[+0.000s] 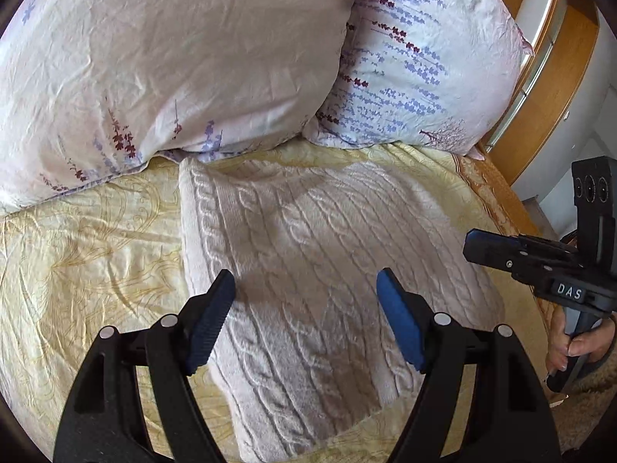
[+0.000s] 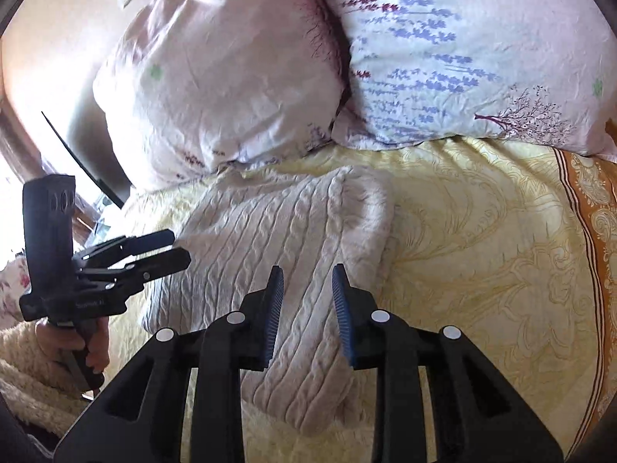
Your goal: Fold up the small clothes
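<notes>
1. The cable-knit sweater (image 1: 308, 270) lies folded on the yellow bedspread (image 1: 85, 239) of the bed, just below two floral pillows (image 1: 173, 58).
2. The left gripper (image 1: 306, 316) hovers over the sweater, its jaws wide apart and holding nothing.
3. The right gripper (image 2: 307, 308) hangs above the sweater's edge, jaws narrowly parted, nothing between them.
</notes>
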`<state>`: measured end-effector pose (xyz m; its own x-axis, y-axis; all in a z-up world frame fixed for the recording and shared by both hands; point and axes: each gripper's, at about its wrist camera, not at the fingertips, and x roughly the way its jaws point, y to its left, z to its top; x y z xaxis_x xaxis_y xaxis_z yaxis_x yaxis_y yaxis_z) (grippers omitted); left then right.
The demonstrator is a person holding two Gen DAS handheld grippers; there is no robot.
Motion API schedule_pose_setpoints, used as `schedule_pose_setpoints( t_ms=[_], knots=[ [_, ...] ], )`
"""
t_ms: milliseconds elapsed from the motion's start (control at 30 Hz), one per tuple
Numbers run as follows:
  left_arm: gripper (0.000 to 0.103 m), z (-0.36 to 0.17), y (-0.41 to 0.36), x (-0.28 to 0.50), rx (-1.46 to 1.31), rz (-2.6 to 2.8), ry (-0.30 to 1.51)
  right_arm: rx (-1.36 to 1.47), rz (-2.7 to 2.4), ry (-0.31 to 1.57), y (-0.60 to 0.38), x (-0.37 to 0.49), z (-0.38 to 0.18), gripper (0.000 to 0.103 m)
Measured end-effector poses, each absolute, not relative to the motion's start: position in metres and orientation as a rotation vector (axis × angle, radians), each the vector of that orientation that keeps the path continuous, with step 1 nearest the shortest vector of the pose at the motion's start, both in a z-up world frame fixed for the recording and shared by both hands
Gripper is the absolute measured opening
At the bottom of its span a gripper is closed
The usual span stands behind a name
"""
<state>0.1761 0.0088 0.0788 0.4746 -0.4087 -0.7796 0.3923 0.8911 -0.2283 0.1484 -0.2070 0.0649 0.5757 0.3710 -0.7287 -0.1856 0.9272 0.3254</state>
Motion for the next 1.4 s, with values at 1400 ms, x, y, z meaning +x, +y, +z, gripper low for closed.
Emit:
schedule_pose_setpoints(
  t_ms=[1400],
  knots=[
    [0.086, 0.029, 0.06, 0.09, -0.033, -0.218, 1.058, -0.101, 0.0, 0.928, -0.18, 0.067, 0.035, 0.031]
  ],
)
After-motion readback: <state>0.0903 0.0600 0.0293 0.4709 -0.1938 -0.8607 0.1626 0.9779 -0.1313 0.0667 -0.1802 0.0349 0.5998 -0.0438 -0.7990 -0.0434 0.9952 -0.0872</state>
